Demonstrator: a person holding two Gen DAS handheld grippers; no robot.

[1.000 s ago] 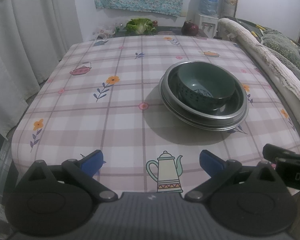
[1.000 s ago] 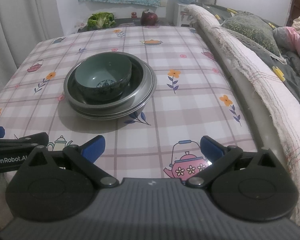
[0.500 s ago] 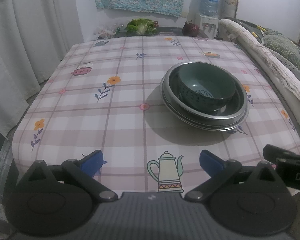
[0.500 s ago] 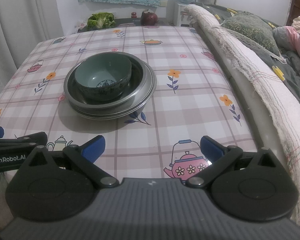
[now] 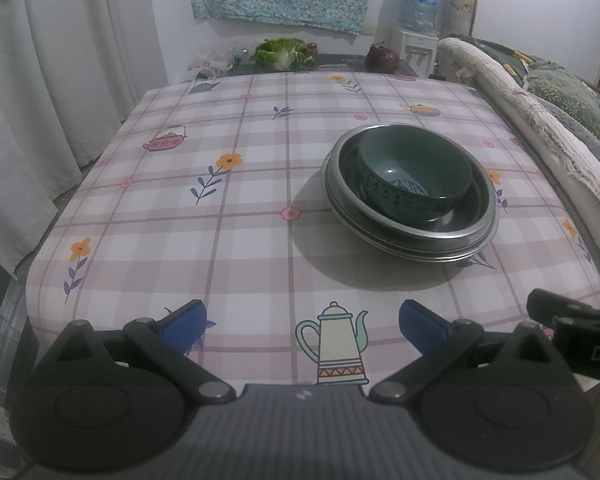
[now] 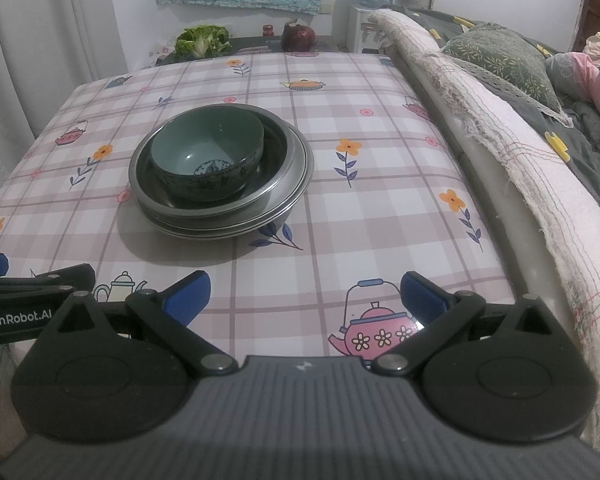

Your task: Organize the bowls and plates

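Left edge: white curtains (image 5: pixel 40 80) hang beside the table (image 5: pixel 148 240), which wears a pink-and-white checked cloth w/ teapot and flower prints.

Left gripper (image 5: pixel 302 320), black w/ blue finger pads: jaws spread wide, nothing between them, held low over the near table edge above a printed cream teapot.

Centre: task items already nested in one pile. A dark green glazed ceramic bowl (image 5: pixel 414 174), upright, sits inside a stack of round grey metal plates (image 5: pixel 412 236); at least two rims show, exact count cannot be told. Bowl sits off-centre in the plates, toward their far-left side per right wrist view (image 6: pixel 206 160).

Right gripper (image 6: pixel 306 296), same build: jaws likewise spread, empty, over a printed pink kettle at the near edge.

Key relation: pile lies ahead and to the right of the left gripper, ahead and to the left of the right gripper, i.e. between the two lines of approach, well apart from both. Pile is round, no long axis; approach angle not critical. Neither hand clearly nearer.

Right edge: rolled pale quilt (image 6: pixel 500 152) runs just beside the table edge.

Judgement: stacking looks complete or nearly so.
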